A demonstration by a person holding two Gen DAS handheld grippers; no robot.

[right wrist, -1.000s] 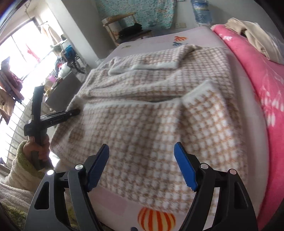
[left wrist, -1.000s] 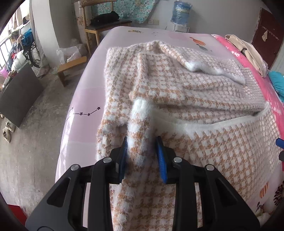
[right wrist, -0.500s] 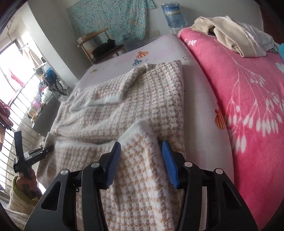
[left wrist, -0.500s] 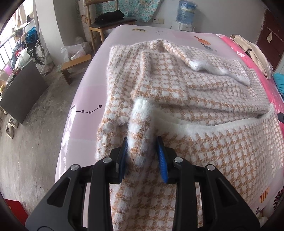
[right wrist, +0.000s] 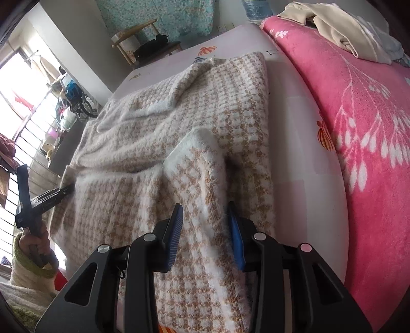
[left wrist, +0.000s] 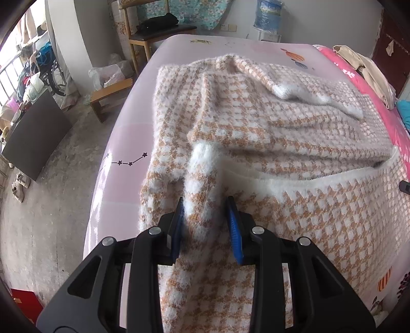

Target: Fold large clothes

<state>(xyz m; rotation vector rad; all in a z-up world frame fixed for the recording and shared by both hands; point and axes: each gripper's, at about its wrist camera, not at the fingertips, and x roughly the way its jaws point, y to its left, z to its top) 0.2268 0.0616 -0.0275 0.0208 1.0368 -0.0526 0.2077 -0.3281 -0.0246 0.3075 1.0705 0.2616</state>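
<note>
A large fuzzy sweater with a tan-and-white houndstooth pattern [left wrist: 269, 123] lies spread on a pale pink bed sheet [left wrist: 128, 143]; it also shows in the right wrist view [right wrist: 159, 133]. Its bottom part is folded up, with a white hem band [left wrist: 307, 176] across it. My left gripper [left wrist: 206, 217] is shut on the left corner of the folded part. My right gripper [right wrist: 205, 222] is shut on the right corner [right wrist: 197, 164]. The left gripper also shows in the right wrist view [right wrist: 51, 194], held by a hand.
A pink floral blanket [right wrist: 358, 128] covers the bed's right side, with beige clothes [right wrist: 333, 28] piled on it. A wooden chair [left wrist: 153, 33] and water jug [left wrist: 266, 12] stand beyond the bed. The bed's left edge drops to a concrete floor [left wrist: 51, 199].
My right gripper moved in from open over the hem and closed on the folded sweater's right corner. The left gripper kept its hold and lifted slightly forward.
</note>
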